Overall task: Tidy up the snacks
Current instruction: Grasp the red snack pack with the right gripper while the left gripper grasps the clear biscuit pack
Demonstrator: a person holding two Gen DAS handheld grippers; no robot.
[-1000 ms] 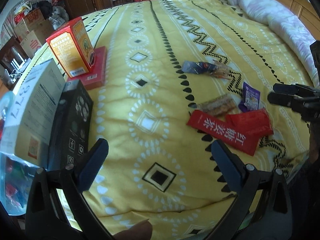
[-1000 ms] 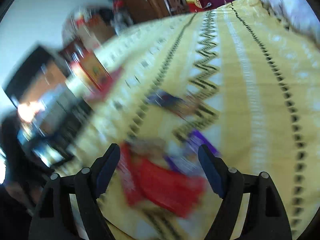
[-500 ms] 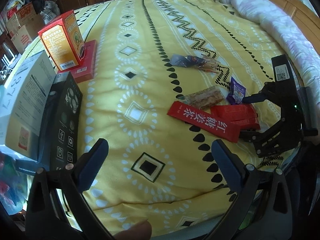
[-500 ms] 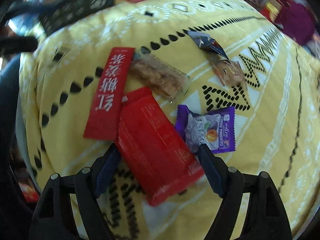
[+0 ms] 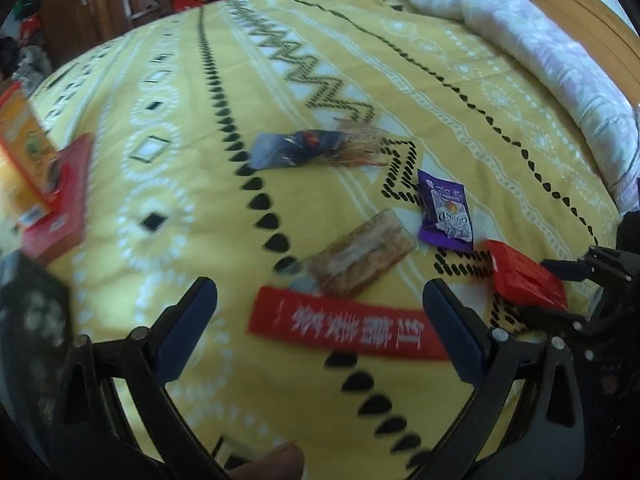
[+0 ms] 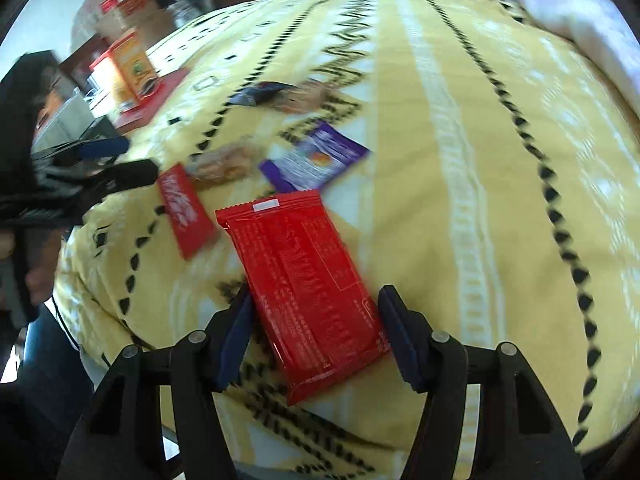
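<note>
Several snacks lie on a yellow patterned bedspread [image 5: 168, 92]. My left gripper [image 5: 320, 320] is open and empty above a long red packet [image 5: 348, 330] with white characters. Beyond it lie a clear-wrapped brown snack [image 5: 360, 258], a purple packet [image 5: 446, 212] and a dark blue packet [image 5: 296, 148]. My right gripper [image 6: 314, 320] has its jaws closed in around a wide red packet [image 6: 304, 276], which looks lifted off the bed. It also shows in the left wrist view [image 5: 524, 280]. The long red packet [image 6: 184, 210] and purple packet [image 6: 316, 158] lie beyond.
An orange box [image 5: 20, 148] stands on a flat red box [image 5: 60, 200] at the left, near a black box [image 5: 28, 320]. A rolled pale quilt [image 5: 540, 40] lies along the bed's right side. Furniture and cartons [image 6: 132, 8] stand beyond the bed.
My right gripper has closed in on the wide red packet and raised it. My left gripper has moved forward and right towards the snacks, still open.
</note>
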